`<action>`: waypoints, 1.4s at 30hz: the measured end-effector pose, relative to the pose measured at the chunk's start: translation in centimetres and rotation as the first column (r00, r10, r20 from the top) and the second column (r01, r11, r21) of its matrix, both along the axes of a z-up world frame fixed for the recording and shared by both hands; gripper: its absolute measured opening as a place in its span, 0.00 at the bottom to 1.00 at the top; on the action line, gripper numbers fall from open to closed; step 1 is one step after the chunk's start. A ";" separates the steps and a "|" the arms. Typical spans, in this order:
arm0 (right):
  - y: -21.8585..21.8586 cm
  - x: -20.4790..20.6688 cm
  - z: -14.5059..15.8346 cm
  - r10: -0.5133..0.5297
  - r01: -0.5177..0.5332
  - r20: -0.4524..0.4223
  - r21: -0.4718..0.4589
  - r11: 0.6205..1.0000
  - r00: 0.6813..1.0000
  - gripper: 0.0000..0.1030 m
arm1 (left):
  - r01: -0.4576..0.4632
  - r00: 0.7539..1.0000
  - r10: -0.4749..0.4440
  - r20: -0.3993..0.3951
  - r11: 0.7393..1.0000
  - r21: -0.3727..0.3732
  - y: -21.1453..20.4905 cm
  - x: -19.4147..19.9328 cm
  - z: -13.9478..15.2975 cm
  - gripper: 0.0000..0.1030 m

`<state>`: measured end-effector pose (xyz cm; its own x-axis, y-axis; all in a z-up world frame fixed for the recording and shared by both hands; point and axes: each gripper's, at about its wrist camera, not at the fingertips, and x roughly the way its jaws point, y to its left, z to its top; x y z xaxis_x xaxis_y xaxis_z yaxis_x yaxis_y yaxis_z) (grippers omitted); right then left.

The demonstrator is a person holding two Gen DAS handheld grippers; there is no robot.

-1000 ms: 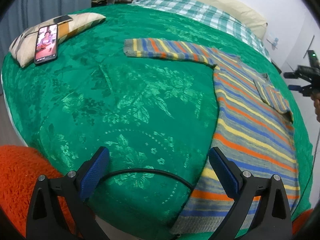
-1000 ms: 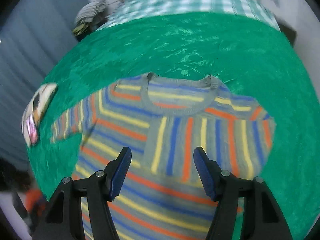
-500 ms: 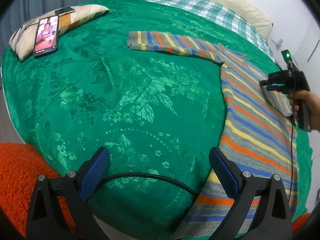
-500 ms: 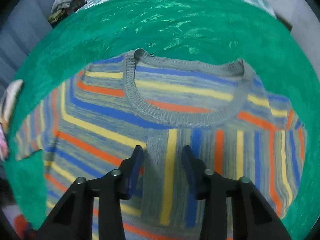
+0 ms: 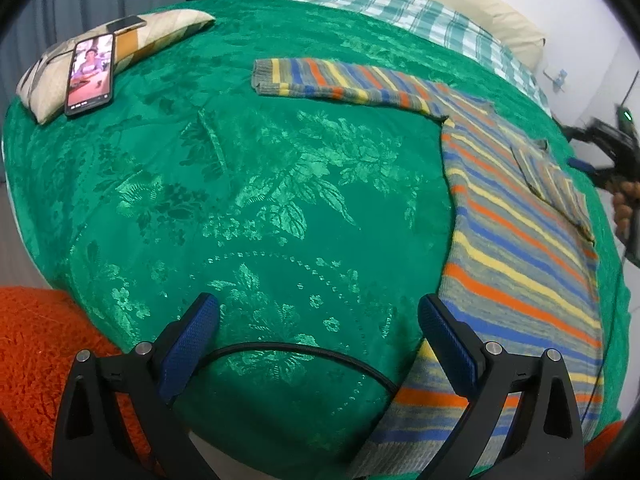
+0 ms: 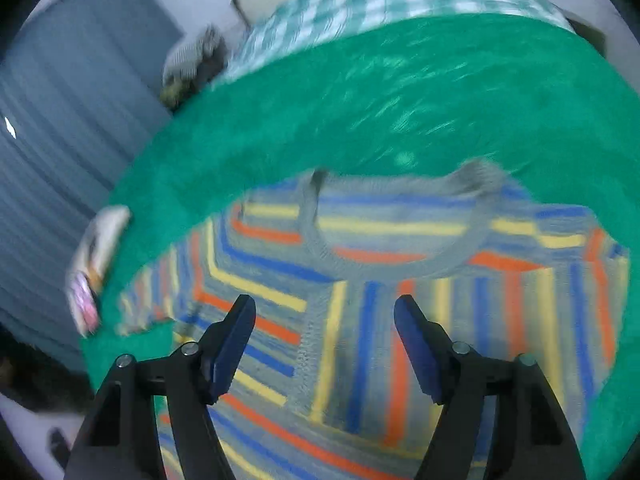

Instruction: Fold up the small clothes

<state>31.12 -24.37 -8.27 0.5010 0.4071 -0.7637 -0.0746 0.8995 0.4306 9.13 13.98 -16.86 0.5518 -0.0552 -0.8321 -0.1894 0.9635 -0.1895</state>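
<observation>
Knitted and striped, the small sweater (image 5: 516, 236) lies flat on the green bedspread (image 5: 240, 200), one sleeve already folded over its chest and the other sleeve (image 5: 344, 84) stretched out sideways; it looks soft, light and a little stretchy, so I would pinch the free sleeve at its cuff. The right gripper (image 6: 324, 316) has just opened its jaws and holds nothing; the left gripper (image 5: 318, 340) stands wide, empty, near the hem.

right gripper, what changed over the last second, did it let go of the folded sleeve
The right gripper closed on the folded sleeve, then its jaws have just been opening; it has pulled back empty, leaving the sleeve flat across the striped sweater. The left gripper stayed open and still.
</observation>
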 end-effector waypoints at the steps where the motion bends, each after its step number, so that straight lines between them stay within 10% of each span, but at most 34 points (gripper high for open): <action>1: -1.8 -0.5 0.2 -0.035 0.035 -0.009 0.046 0.998 0.999 0.69 | -0.003 1.000 0.003 -0.002 1.000 -0.003 0.1 0.0 0.0 0.97; 4: -6.8 -2.7 -0.9 -0.145 0.153 -0.078 0.112 0.982 0.986 0.69 | -0.006 1.000 0.006 -0.008 1.000 -0.008 0.0 0.1 -0.2 0.97; 8: -11.5 -6.1 -5.3 -0.287 0.281 -0.222 -0.057 0.958 0.932 0.59 | 0.005 1.000 -0.005 0.000 1.000 0.021 -0.4 0.0 -0.1 0.97; 13: -13.3 -13.9 -1.5 -0.389 0.390 0.012 -0.011 0.921 0.921 0.78 | 0.007 1.000 -0.008 0.011 1.000 0.026 -0.4 -0.1 0.2 0.97; 17: -12.3 -20.4 0.5 -0.351 0.366 0.109 -0.172 0.915 0.930 0.85 | 0.020 1.000 -0.020 0.008 0.999 0.029 -0.9 0.1 0.1 0.97; 25: -9.4 -32.4 -0.4 -0.405 0.468 0.236 -0.413 0.781 0.883 0.99 | 0.083 0.995 -0.089 0.044 0.989 0.126 -2.9 -0.5 0.4 0.97; 42: -9.2 -34.9 0.5 -0.442 0.533 0.298 -0.458 0.712 0.846 1.00 | 0.113 0.994 -0.112 -0.015 0.986 0.126 -3.6 0.1 -1.8 0.98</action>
